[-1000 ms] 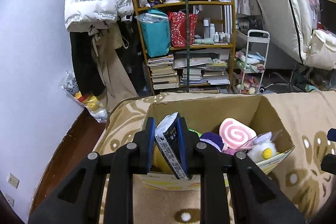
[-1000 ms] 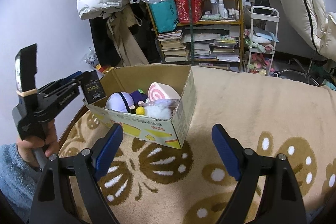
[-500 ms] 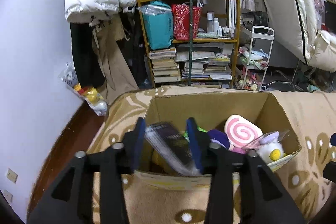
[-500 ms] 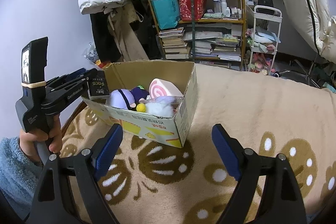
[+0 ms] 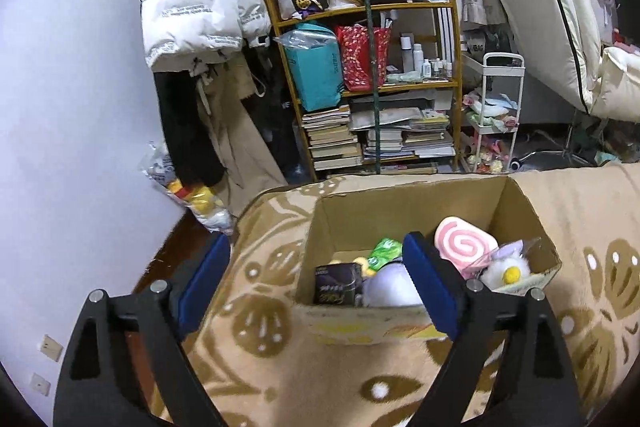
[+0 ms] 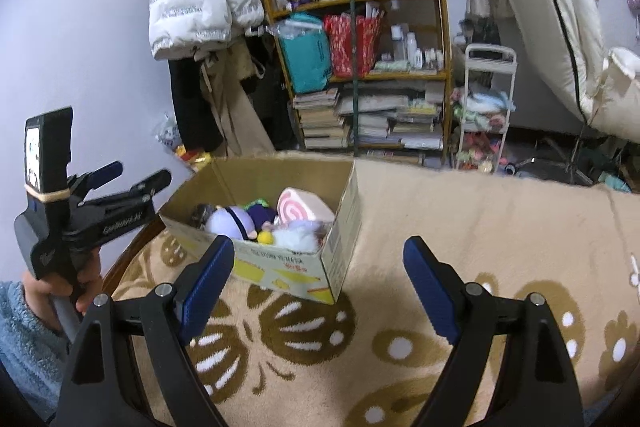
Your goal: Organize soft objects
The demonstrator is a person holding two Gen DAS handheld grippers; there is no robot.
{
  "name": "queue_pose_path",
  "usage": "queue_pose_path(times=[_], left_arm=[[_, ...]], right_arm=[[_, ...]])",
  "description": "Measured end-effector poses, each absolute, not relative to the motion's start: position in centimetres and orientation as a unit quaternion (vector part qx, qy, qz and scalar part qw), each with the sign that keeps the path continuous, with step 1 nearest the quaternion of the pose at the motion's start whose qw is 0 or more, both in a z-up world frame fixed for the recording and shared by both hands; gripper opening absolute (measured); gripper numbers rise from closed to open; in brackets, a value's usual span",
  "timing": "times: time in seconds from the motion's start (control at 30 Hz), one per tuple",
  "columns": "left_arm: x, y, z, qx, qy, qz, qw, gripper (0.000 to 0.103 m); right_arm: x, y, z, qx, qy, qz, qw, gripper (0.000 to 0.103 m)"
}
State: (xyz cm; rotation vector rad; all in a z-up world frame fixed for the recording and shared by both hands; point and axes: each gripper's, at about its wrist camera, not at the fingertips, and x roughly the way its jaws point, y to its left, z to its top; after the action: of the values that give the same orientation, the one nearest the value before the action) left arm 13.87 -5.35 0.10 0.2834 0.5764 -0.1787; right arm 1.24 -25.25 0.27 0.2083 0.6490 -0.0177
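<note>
While both grippers, left (image 5: pixel 316 283) just opened and right (image 6: pixel 318 283), gape empty, one cardboard box (image 5: pixel 404 199) holds plush toys

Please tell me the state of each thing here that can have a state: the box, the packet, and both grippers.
Brown cardboard box: open at the top, holding soft toys.
Black soft packet: released, lying inside the box at its near left corner.
Left gripper: jaws just opened, nothing between them.
Right gripper: open, empty, above the beige patterned blanket.
</note>
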Motion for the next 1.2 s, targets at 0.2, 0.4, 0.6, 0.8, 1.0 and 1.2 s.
queue_pose_path(times=[0.2,0.4,0.6,0.8,1.0,1.2], left_arm=[[10.3,-3.4,3.2,0.123,0.266,-0.078,0.953,0.096],[5.5,-2.0,5.4,0.121,0.240,-0.081,0.960,0.097],[2.3,-1.1,5.5,0.109,0.241,-0.084,0.961,0.101],[0.6,-0.5,4.7,0.105,0.243,-0.074,0.961,0.101],[-0.4,0.3,3.7,0.104,0.250,-0.063,0.961,0.101],[-0.5,1.5,3.1,0.076,0.262,-0.063,0.960,0.101]], right_arm=[[-0.6,-25.0,1.4,0.091,0.304,-0.010,0.948,0.091],[-2.1,-25.0,2.2,0.087,0.293,-0.020,0.952,0.091],[-3.9,-24.8,2.9,0.075,0.275,-0.032,0.958,0.099],[-5.9,-24.7,3.9,0.068,0.245,-0.041,0.966,0.103],[-6.0,-24.8,3.5,0.069,0.251,-0.045,0.964,0.103],[-5.2,-24.2,2.6,0.048,0.259,-0.046,0.964,0.103]])
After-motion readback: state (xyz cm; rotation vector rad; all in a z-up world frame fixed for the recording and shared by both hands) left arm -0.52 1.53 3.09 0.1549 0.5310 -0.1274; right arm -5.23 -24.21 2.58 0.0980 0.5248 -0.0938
